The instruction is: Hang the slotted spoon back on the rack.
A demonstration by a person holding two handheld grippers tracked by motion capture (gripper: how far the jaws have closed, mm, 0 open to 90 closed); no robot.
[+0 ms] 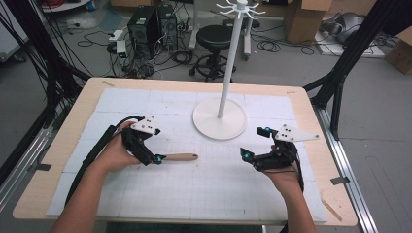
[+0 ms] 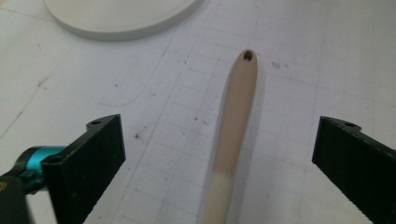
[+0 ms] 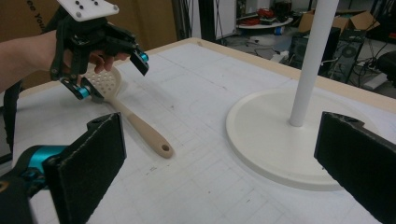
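Note:
A slotted spoon with a beige handle (image 1: 182, 157) lies flat on the white mat, its hanging hole pointing right. My left gripper (image 1: 148, 148) hovers open over the spoon's head end. In the left gripper view the handle (image 2: 236, 116) runs up between the two wide-apart jaws of my left gripper (image 2: 219, 158), touching neither. My right gripper (image 1: 253, 142) stands open to the right, nothing between its fingers. In the right gripper view, beyond my right gripper (image 3: 219, 158), the spoon's perforated head (image 3: 105, 84) lies under the left gripper (image 3: 112, 77).
A white stand with a round base (image 1: 214, 128) and a tall pole (image 1: 228, 63) topped with hooks rises at the mat's middle back. The wooden table edge (image 1: 63, 141) frames the mat. Computers, a stool and cables are on the floor beyond.

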